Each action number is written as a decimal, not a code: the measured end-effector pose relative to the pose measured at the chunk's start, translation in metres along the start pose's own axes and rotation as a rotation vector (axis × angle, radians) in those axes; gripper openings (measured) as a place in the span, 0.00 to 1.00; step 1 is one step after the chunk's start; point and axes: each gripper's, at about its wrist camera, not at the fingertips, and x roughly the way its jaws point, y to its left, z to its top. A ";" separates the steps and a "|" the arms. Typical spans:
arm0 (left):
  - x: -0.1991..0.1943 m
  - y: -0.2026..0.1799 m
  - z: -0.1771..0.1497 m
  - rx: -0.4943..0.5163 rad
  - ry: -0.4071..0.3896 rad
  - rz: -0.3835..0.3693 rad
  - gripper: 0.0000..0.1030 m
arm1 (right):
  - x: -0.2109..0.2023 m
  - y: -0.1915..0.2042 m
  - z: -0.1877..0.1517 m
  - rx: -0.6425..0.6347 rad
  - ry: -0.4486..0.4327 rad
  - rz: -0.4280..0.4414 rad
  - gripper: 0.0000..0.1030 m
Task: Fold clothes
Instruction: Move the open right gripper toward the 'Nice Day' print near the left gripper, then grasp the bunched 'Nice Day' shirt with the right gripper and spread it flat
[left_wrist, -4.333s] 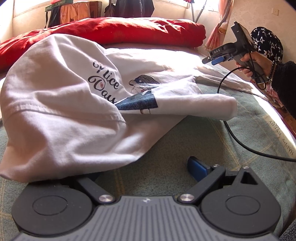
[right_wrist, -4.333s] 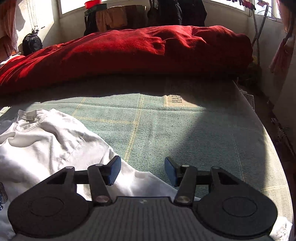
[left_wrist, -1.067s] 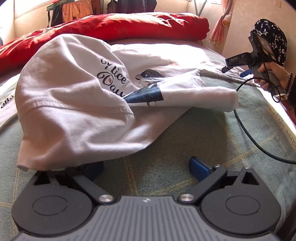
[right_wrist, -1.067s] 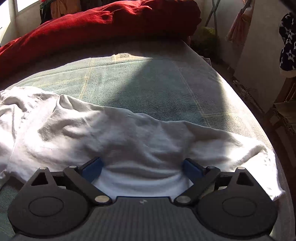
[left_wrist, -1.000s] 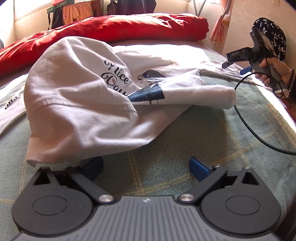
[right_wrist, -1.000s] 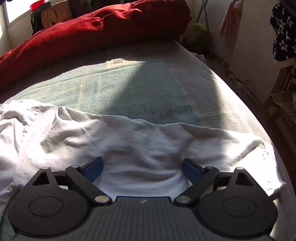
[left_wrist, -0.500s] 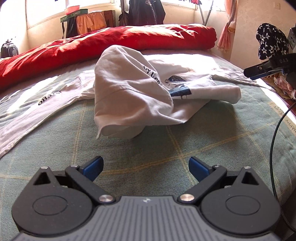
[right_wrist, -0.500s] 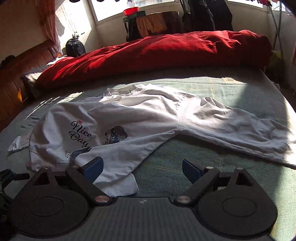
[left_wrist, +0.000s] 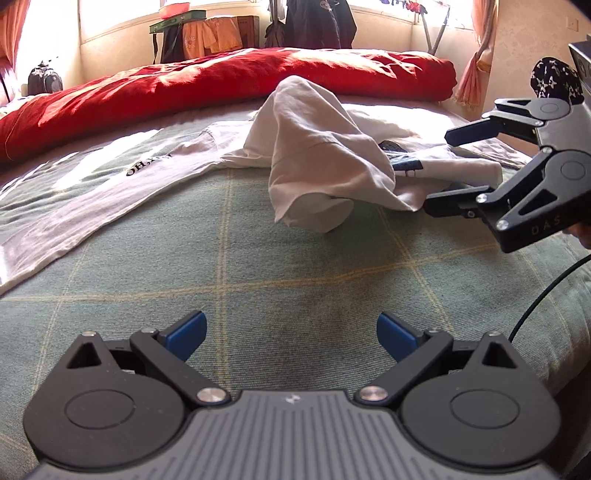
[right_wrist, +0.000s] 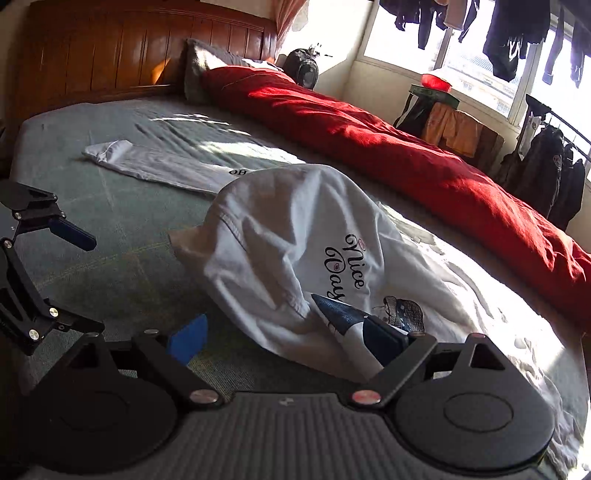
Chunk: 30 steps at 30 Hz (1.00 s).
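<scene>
A white T-shirt (left_wrist: 317, 155) printed "Nice Day" (right_wrist: 295, 236) lies bunched in a hump on the green checked bed cover (left_wrist: 258, 266). My left gripper (left_wrist: 291, 332) is open and empty, well short of the shirt's hem. My right gripper (right_wrist: 284, 338) is open too, low over the cover. The shirt's folded lower edge reaches in beside its right finger, and nothing is pinched. In the left wrist view the right gripper (left_wrist: 439, 171) sits at the shirt's right side. The left gripper (right_wrist: 79, 280) shows at the far left of the right wrist view.
A second white garment (left_wrist: 110, 192) with black lettering lies flat to the left (right_wrist: 166, 166). A red duvet (left_wrist: 221, 81) runs along the far side of the bed (right_wrist: 406, 147). A wooden headboard (right_wrist: 129, 48) stands at one end. A black cable (left_wrist: 546, 295) trails at the right.
My left gripper has drawn back from the shirt's hem, which had lain over its left finger. My right gripper has left the sleeve and swung round to the shirt's near edge.
</scene>
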 end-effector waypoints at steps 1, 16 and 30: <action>-0.001 0.004 -0.001 0.001 -0.002 0.003 0.95 | 0.010 0.011 0.003 -0.036 0.007 -0.014 0.91; 0.012 0.025 -0.004 0.057 -0.015 -0.006 0.95 | 0.064 0.026 0.011 -0.146 0.011 -0.376 0.84; 0.016 0.009 0.009 0.139 -0.099 -0.001 0.74 | 0.050 0.024 0.031 -0.183 -0.027 -0.286 0.36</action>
